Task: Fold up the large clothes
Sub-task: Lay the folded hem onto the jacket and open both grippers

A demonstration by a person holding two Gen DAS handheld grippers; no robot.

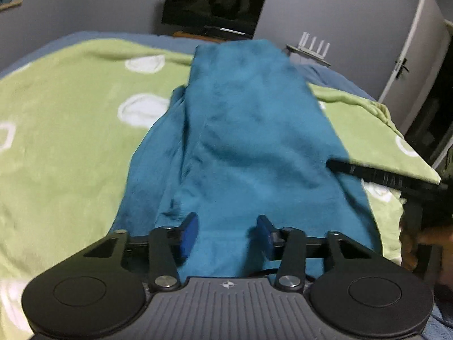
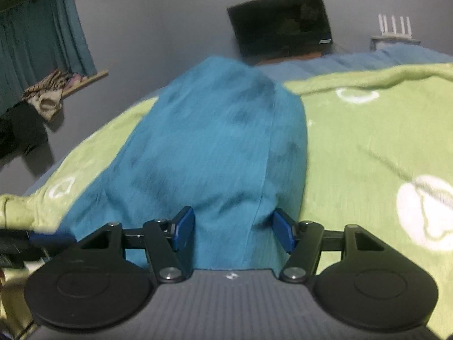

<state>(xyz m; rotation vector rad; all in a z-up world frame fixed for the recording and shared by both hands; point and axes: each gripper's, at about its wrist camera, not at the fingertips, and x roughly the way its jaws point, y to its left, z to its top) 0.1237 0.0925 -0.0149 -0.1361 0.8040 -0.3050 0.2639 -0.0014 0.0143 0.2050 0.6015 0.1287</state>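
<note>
A large teal garment (image 1: 240,130) lies lengthwise on a green blanket (image 1: 70,130) with white ring marks. It looks folded into a long strip with a loose fold on its left side. My left gripper (image 1: 228,236) is open over the garment's near end, blue pads on either side of the cloth. The right gripper's black finger (image 1: 382,177) reaches in at the garment's right edge. In the right wrist view the garment (image 2: 215,147) runs away from my right gripper (image 2: 233,231), which is open over its near end. The blanket also shows there (image 2: 368,141).
A dark television (image 1: 215,8) stands against the grey wall past the bed. A white router (image 1: 314,44) sits on a small shelf to the right, with a white door (image 1: 410,56) beyond. Teal curtains (image 2: 39,34) and piled clothes (image 2: 42,96) are at the left.
</note>
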